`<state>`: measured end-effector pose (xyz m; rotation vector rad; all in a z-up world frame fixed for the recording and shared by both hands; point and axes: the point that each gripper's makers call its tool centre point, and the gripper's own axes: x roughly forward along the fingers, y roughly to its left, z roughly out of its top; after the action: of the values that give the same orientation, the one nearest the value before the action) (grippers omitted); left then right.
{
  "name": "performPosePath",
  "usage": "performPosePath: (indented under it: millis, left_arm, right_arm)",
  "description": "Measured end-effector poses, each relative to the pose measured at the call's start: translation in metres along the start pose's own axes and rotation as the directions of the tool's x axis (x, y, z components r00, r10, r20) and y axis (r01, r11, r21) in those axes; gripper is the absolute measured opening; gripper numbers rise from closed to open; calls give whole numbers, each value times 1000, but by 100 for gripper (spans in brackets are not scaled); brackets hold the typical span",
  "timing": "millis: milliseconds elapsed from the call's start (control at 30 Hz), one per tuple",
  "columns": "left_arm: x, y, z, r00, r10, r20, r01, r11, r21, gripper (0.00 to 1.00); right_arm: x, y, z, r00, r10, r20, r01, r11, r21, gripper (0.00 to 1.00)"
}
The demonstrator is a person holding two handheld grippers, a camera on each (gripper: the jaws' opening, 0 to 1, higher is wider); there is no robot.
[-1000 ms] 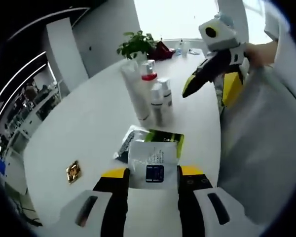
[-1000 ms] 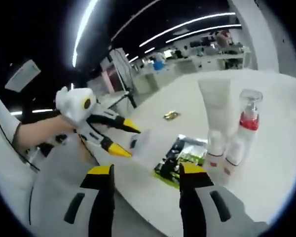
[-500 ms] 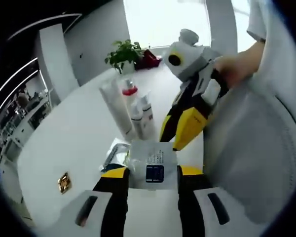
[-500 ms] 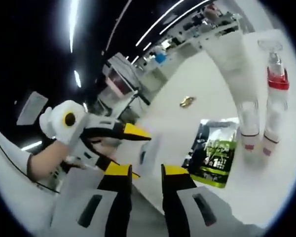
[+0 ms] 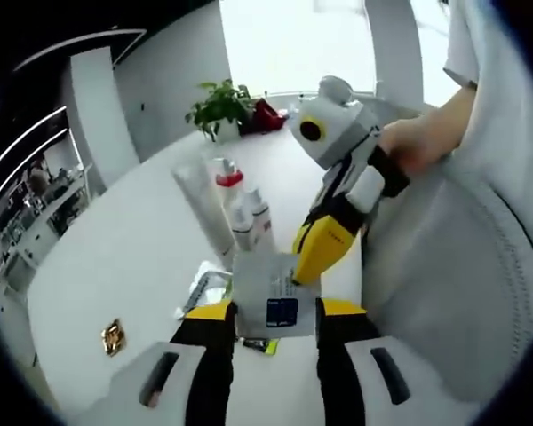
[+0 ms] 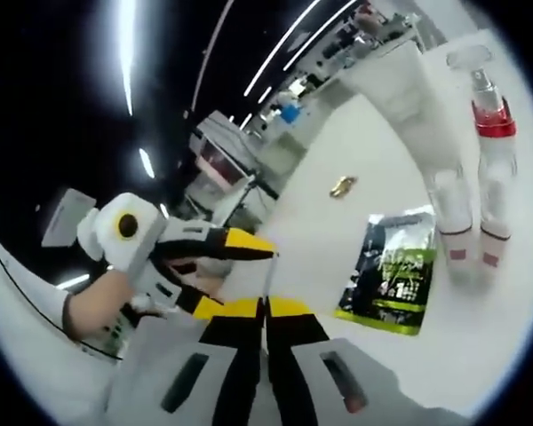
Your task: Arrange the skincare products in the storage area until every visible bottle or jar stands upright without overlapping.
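White tabletop (image 5: pixel 133 266) curved away under both our grippers, an open office dim behind it. Between the jaws of our left gripper (image 5: pixel 275 311) we held a flat white sachet (image 5: pixel 274 293), pinched across its sides, its face turned to the camera. Our right gripper (image 5: pixel 324 248) had its jaws pressed together on the sachet's upper right edge, so both hands gripped it above the table's near edge. Ahead of the left gripper stood the white tube (image 5: pixel 204 204), the red-collared pump bottle (image 5: pixel 228 182) and a smaller white bottle (image 5: pixel 258 222), upright and close together; a green packet (image 6: pixel 395 271) lay flat just before them.
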<state>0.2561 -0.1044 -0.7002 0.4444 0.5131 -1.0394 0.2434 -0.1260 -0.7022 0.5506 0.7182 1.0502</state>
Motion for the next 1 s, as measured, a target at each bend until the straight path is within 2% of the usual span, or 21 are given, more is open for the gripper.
performPosePath:
  millis: [67, 133, 200, 267, 367, 400, 433, 467, 533, 567, 600, 633, 733, 800, 833, 867, 967, 1000]
  left_arm:
    - [-1, 3, 3, 1000, 12, 29, -10, 997, -79, 36]
    - [-2, 4, 5, 999, 25, 46, -20, 993, -115, 46]
    - [-4, 3, 7, 996, 47, 75, -33, 984, -175, 47]
    - [-6, 3, 6, 992, 59, 113, -28, 965, -260, 47]
    - [-8, -2, 13, 976, 95, 198, 4, 894, -448, 49]
    - [-12, 1, 18, 959, 112, 259, 43, 848, -528, 50]
    - [-16, 1, 23, 942, 120, 313, 84, 819, -568, 49]
    - [-21, 2, 27, 919, 136, 371, 134, 777, -616, 48]
    - [-28, 3, 30, 885, 165, 436, 189, 728, -659, 44]
    - [-29, 3, 29, 884, 171, 435, 190, 719, -669, 43]
    - [-30, 1, 27, 879, 173, 444, 209, 698, -685, 40]
    - [-31, 1, 27, 872, 179, 455, 221, 685, -694, 38]
    - [-33, -2, 27, 846, 208, 491, 270, 626, -731, 37]
    - [-30, -4, 25, 842, 208, 498, 297, 593, -749, 36]
    - [-26, -5, 24, 840, 210, 501, 313, 567, -762, 36]
    - [-24, -5, 24, 837, 208, 507, 325, 555, -765, 34]
    - [-20, -1, 24, 812, 242, 532, 366, 499, -786, 22]
    - [-20, -1, 25, 806, 248, 538, 373, 492, -787, 16]
  right_arm:
    - [-2, 0, 6, 999, 4, 37, -5, 1000, 23, 1]
    - [-4, -1, 10, 998, 9, 61, -13, 998, 57, 1]
    - [-6, -3, 14, 996, 14, 86, -21, 996, 84, 1]
    - [-8, -2, 20, 991, 37, 126, -51, 992, 112, 1]
    - [-10, 4, 29, 975, 90, 201, -124, 978, 167, 1]
    - [-11, 5, 32, 970, 100, 221, -140, 975, 172, 1]
    - [-11, 7, 34, 964, 110, 241, -156, 970, 184, 1]
    - [-12, 7, 36, 960, 114, 257, -168, 966, 197, 1]
    - [-13, 7, 39, 954, 118, 276, -176, 964, 199, 1]
    - [-13, 6, 41, 949, 126, 289, -191, 958, 213, 1]
    - [-13, 6, 42, 945, 132, 298, -202, 954, 221, 1]
    - [-13, 8, 43, 941, 138, 310, -214, 950, 228, 1]
    - [-13, 12, 46, 926, 161, 341, -258, 930, 261, 1]
    - [-12, 14, 46, 920, 171, 352, -278, 919, 280, 1]
    - [-12, 13, 46, 920, 172, 352, -282, 914, 291, 1]
    - [-11, 14, 44, 921, 175, 349, -286, 911, 297, 1]
    - [-9, 15, 41, 926, 173, 334, -279, 911, 302, 1]
    - [-9, 15, 40, 929, 170, 329, -273, 914, 299, 1]
